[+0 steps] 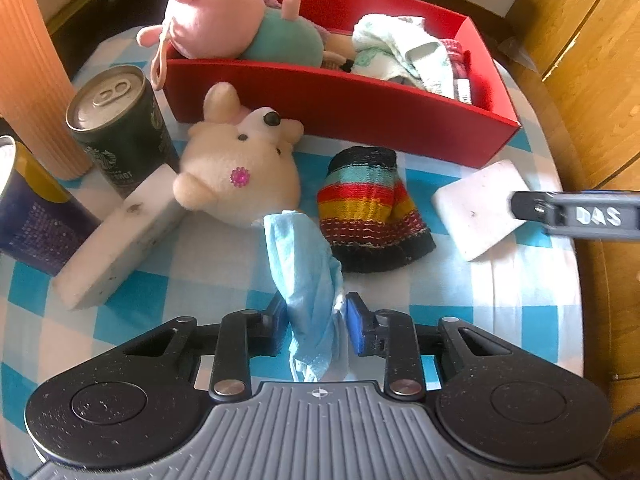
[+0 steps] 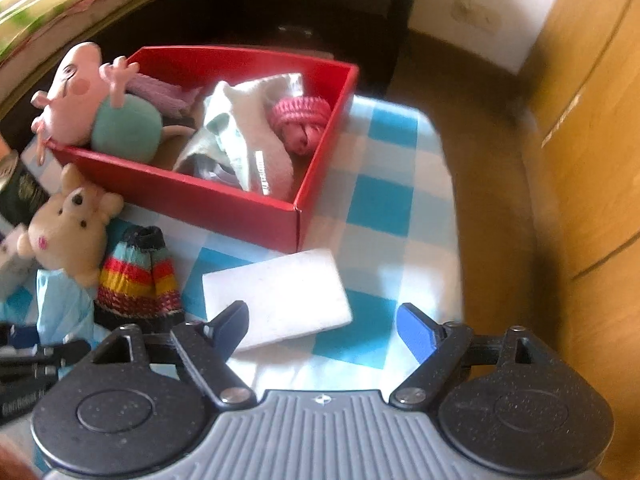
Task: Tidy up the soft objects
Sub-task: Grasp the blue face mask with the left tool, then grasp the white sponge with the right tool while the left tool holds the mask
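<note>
Left gripper [image 1: 316, 316] is clenched on a blue cloth [image 1: 304, 264], pinching it low so most of the fabric stands up crumpled between the fingers. Right gripper [image 2: 324, 328] is released, jaws wide, hovering over a white block [image 2: 276, 296] near the table's right side and holding nothing.

Going by size: the checked table [image 1: 500, 300]; the red box [image 1: 340, 116] at its far side, already holding a pink pig [image 1: 224, 16], pale cloths [image 1: 400, 48] and a pink knit [image 2: 300, 120]; then a beige plush [image 1: 240, 168] lying against the box's front wall, a striped sock [image 1: 368, 208] just beside it, and the cloth.

Risks, as I judge them: the cloth hangs loose below the fingers and could snag on the plush or sock when lifted toward the box, dragging either along. A thin pinch of slippery fabric may also slide out mid-carry. The box wall is tall, so a low approach would catch the rim.

Room: the left is crowded by a can [image 1: 120, 128], a dark cup [image 1: 28, 208] and a second block [image 1: 116, 240]. The box's middle, between pig and cloths, looks the freest gap. The table's right edge lies close to the right gripper.
</note>
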